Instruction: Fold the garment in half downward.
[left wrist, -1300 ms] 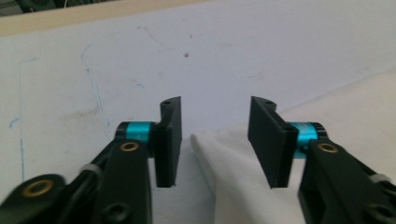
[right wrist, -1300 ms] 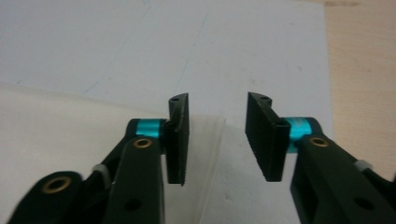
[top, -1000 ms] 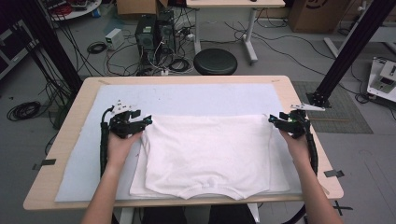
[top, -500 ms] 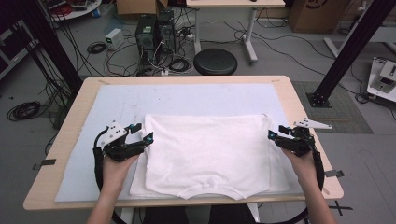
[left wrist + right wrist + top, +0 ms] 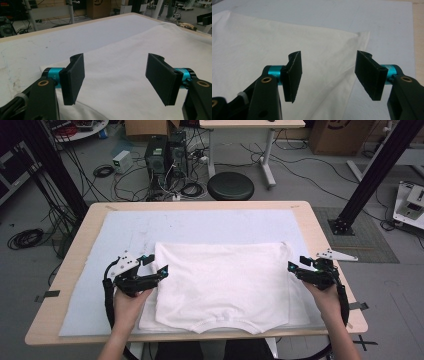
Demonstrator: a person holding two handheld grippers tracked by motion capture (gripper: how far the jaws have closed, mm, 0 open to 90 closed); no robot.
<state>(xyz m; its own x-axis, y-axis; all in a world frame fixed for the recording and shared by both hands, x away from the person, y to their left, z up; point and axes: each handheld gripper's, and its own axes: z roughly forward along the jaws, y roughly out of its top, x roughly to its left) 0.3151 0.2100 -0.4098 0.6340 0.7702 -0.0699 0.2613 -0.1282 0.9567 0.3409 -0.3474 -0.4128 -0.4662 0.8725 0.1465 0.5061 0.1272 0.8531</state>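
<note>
A white T-shirt [image 5: 222, 282] lies folded flat on a pale mat [image 5: 200, 225], its collar toward the near table edge. My left gripper [image 5: 155, 265] hovers at the shirt's left edge, and its jaws have just been opening. In the left gripper view the left gripper [image 5: 115, 60] stands wide apart over the shirt [image 5: 130, 47] with nothing pinched. My right gripper [image 5: 296, 268] is at the shirt's right edge, and its jaws have also just been opening. In the right gripper view the right gripper [image 5: 328, 56] is open above the shirt's corner fold [image 5: 262, 37].
The mat covers most of a wooden table [image 5: 325, 240]. Beyond the far edge on the floor stand a black stool [image 5: 230, 186], computer towers [image 5: 162, 152] and tangled cables. Black frame posts [image 5: 372, 175] rise at both sides.
Both grippers have moved toward the near side of the table, from the shirt's far corners to its side edges. Their jaws stand wider apart.
</note>
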